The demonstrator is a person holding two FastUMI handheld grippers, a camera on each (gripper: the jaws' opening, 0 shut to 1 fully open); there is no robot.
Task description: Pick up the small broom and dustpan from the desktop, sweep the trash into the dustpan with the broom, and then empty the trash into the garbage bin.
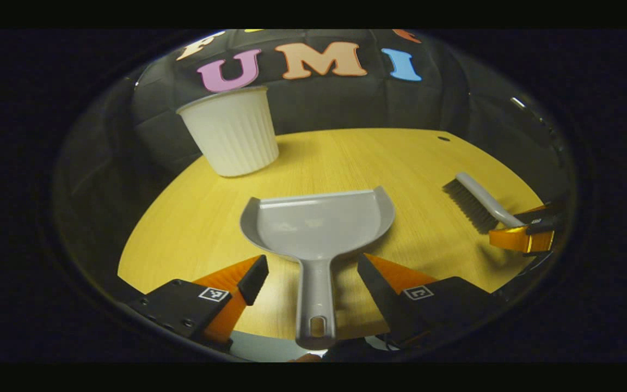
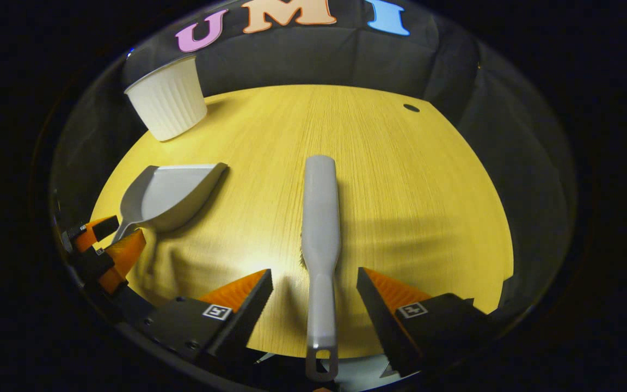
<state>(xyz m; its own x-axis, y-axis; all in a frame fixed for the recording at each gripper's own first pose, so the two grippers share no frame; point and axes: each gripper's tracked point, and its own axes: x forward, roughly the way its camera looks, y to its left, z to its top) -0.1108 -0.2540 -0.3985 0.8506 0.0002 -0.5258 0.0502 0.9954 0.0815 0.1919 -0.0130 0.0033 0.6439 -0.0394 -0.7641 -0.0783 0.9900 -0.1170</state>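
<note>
Left gripper view: left gripper spread wide, smooth grey dustpan handle between, untouched; right gripper likewise straddles slim broom.

Broom bristles hidden beneath its back; bin interior unseen.

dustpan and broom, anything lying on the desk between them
Nothing: in the right gripper view only bare wooden desk lies between the dustpan and the broom.
</note>
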